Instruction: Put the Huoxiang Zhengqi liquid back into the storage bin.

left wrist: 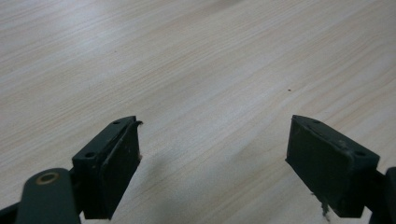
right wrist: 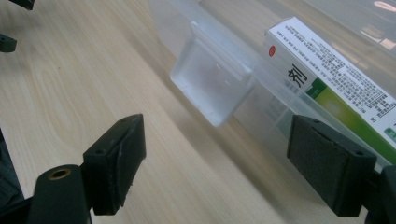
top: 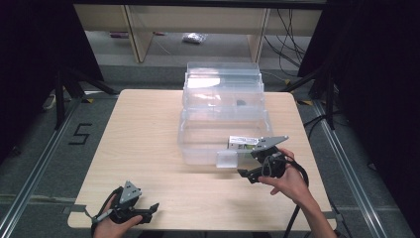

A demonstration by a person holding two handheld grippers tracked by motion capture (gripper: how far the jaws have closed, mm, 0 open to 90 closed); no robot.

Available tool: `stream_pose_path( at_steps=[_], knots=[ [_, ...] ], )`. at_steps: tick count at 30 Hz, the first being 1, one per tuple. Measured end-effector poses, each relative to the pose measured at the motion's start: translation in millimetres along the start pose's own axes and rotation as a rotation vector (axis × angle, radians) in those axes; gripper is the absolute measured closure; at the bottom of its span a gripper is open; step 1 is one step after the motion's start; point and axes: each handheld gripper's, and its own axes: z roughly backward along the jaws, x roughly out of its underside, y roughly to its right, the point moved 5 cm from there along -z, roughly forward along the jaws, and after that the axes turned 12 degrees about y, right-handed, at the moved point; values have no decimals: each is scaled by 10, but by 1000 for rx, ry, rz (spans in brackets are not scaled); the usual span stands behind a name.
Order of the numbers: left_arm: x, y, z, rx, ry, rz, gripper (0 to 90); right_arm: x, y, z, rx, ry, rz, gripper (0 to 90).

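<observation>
**Clear plastic box on table, right gripper at its latch, left gripper parked**

Clear plastic storage box (top: 223, 111) sits toward the far middle of the light wood table (top: 143, 148), lid open and standing up behind it. Front wall of the box carries a small translucent latch tab (top: 227, 159), hanging down just off the near edge. Inside the box, against the front right corner, lies a white-and-green carton (top: 243, 143) with printed text; part of it is hidden by the gripper's grey plate.

Right gripper (top: 253, 166) is held in the person's right hand (top: 288, 182), right beside the box's near right corner, close to the latch tab. In the right gripper view the jaws stand wide apart with nothing between them; the latch tab (right wrist: 212, 84) is ahead and between the two, not touched, and the carton (right wrist: 334, 88) shows through the clear wall above the right-hand jaw. Cannot tell whether that jaw touches the box wall.

Left gripper (top: 148, 210) rests low at the near left edge of the table, in the person's left hand (top: 111, 227), well apart from the box. In the left gripper view its jaws are spread wide over bare wood (left wrist: 196, 70), holding nothing.

Black cable (top: 297, 198) trails from the right gripper down past the forearm.
</observation>
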Motion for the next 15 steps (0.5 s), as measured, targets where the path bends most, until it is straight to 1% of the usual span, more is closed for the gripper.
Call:
stream_pose_path(
  at_steps=[1, 2, 3, 4, 5, 6, 7, 8, 9, 10, 11, 12, 13, 14, 15],
  knots=[
    [1, 3, -1, 1, 1, 0, 167, 7, -4, 6, 18, 1, -6, 206],
    [1, 5, -1, 9, 2, 2, 167, 22, -4, -7, 10, 11, 7, 207],
    [-1, 3, 5, 10, -6, 1, 167, 38, -27, -20, 2, 12, -14, 206],
    [-2, 3, 6, 12, -7, 2, 167, 54, -24, -25, 1, 8, -3, 206],
    [-2, 4, 4, 9, -5, 2, 167, 69, -30, -31, 0, 13, -6, 206],
    [-2, 5, 4, 9, -5, 2, 167, 87, -59, -38, 5, 10, -36, 206],
    [-2, 6, 6, 13, -6, 2, 167, 94, -68, -37, -4, 4, -47, 206],
    [-1, 6, 5, 10, -5, 1, 167, 108, -76, -51, 2, 9, -48, 206],
    [-3, 5, 5, 9, -5, 1, 167, 122, -76, -55, -4, 3, -40, 205],
    [-3, 4, 5, 9, -5, 2, 167, 135, -74, -74, -6, 15, -28, 205],
    [-3, 3, 6, 8, -6, -1, 167, 147, -75, -61, 3, -7, -45, 204],
    [-2, 4, 5, 8, -5, -1, 167, 155, -83, -89, -5, 15, -44, 204],
    [-2, 4, 7, 11, -8, -1, 167, 166, -82, -88, 1, 13, -34, 204],
    [-2, 4, 5, 8, -5, -1, 167, 178, -90, -77, 6, 0, -54, 205],
    [-3, 3, 5, 9, -6, -1, 167, 183, -108, -84, 2, 8, -62, 207]
  ],
)
